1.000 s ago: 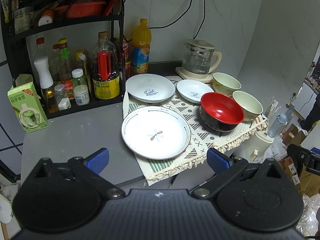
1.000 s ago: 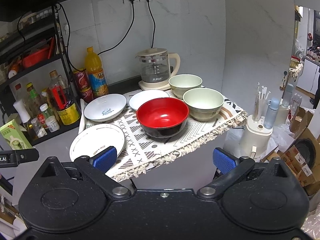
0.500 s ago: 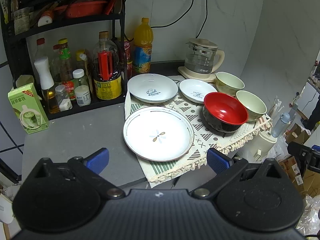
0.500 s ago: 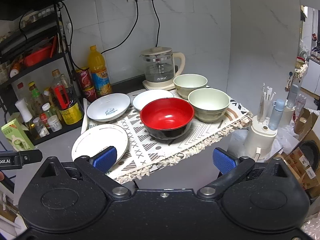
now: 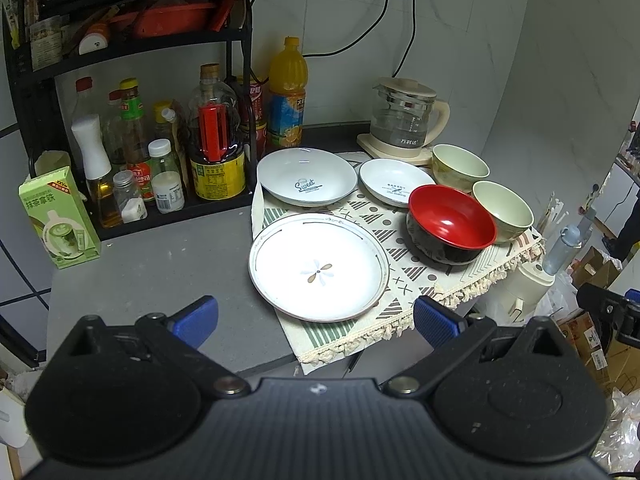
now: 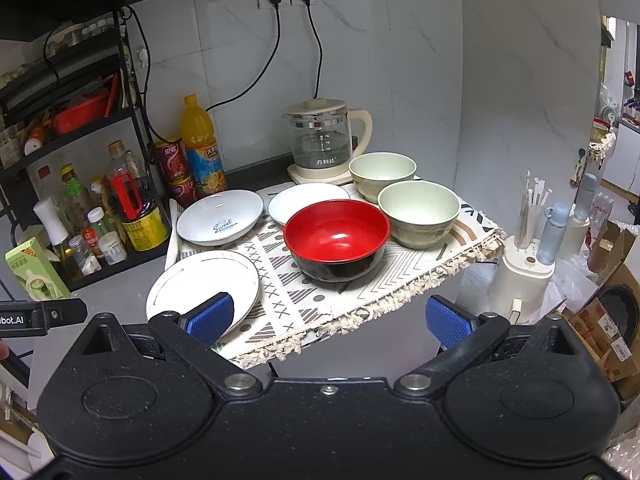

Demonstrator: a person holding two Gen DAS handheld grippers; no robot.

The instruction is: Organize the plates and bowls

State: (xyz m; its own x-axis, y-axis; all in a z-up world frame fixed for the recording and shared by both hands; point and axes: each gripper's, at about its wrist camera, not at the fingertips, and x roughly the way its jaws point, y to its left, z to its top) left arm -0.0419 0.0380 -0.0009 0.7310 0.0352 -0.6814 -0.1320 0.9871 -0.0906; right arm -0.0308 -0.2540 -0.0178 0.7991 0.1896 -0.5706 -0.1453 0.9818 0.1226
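Note:
On a patterned cloth lie a large white flower plate, a "Sweet" plate and a smaller white plate. To their right stand a red-and-black bowl and two pale green bowls, one nearer and one farther. My left gripper hangs open just short of the flower plate. My right gripper is open before the cloth's fringe, holding nothing.
A black rack with bottles stands at the left, an orange drink bottle and a glass kettle at the back wall. A green carton sits on the grey counter. A white holder and boxes lie beyond the right edge.
Both grippers have eased slightly nearer the dishes, staying open. The dishes have not moved.

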